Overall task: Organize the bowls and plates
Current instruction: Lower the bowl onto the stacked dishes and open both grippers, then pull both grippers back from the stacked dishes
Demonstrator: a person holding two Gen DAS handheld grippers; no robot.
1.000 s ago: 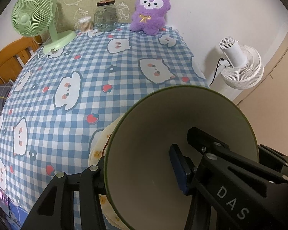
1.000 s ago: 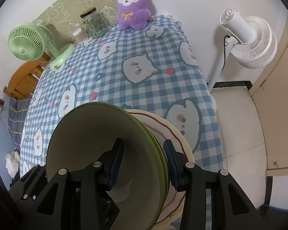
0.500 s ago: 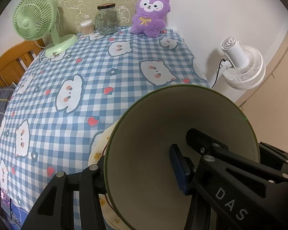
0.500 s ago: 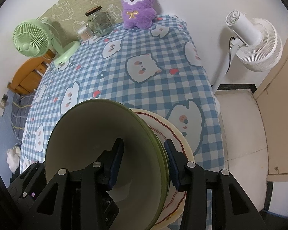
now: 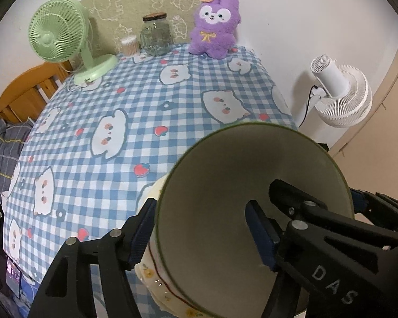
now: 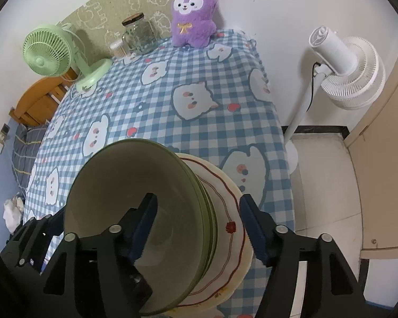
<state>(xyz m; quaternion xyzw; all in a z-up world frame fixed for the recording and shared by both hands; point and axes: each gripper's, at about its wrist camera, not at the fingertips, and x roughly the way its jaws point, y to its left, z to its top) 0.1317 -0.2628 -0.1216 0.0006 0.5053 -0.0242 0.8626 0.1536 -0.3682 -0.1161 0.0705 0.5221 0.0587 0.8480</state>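
Both tongs, left (image 5: 201,228) and right (image 6: 199,225), are opening off the green bowl (image 6: 135,212), whose rim they pinched earlier.

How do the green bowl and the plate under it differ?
The green bowl is deep, plain, olive-rimmed; the cream plate is shallow, with a red line and small flowers. The bowl sits on top; the plate rests on the checked tablecloth. Both are round, stacked together.
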